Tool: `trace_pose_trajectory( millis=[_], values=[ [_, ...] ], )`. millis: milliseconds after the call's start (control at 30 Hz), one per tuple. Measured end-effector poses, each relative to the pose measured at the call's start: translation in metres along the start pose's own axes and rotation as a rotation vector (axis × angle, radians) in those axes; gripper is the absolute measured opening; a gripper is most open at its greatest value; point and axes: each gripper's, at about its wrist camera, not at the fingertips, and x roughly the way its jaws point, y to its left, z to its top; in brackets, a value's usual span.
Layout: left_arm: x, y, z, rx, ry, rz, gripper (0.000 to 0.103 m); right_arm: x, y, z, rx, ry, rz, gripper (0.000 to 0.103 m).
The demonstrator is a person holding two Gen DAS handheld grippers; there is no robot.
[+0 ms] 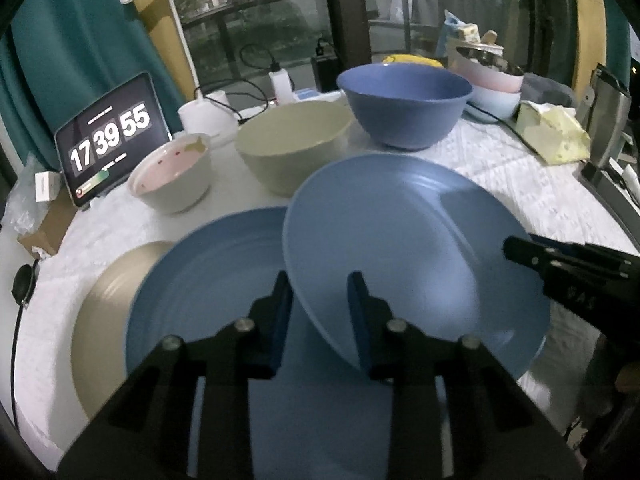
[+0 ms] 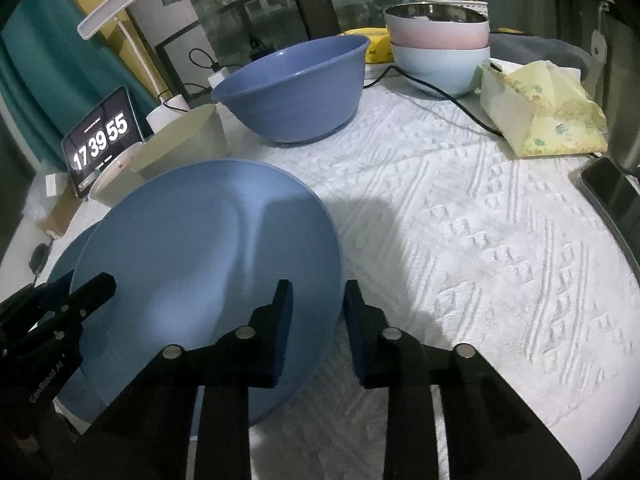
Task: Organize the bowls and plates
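Two sets of fingers pinch opposite rims of one tilted blue plate (image 1: pixel 400 240): left gripper (image 1: pixel 320 300), right gripper (image 2: pixel 314 304). It hangs over a second plate (image 1: pixel 208 280) on the table (image 2: pixel 480 240). Likely light, stiff, slippery; rim holds suit it.

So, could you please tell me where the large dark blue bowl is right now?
In both wrist views the large dark blue bowl stands upright at the table's far side, between the cream bowl and the stacked pastel bowls.
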Motion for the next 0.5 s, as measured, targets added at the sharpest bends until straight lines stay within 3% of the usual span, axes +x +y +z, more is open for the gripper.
trace_pose_trajectory(
  millis=[500],
  values=[
    [-0.004,-0.033,0.009,0.044,-0.008,-0.041,0.028,-0.025,-0.033,0.008,0.029,-0.055,-0.04,0.021]
  ],
)
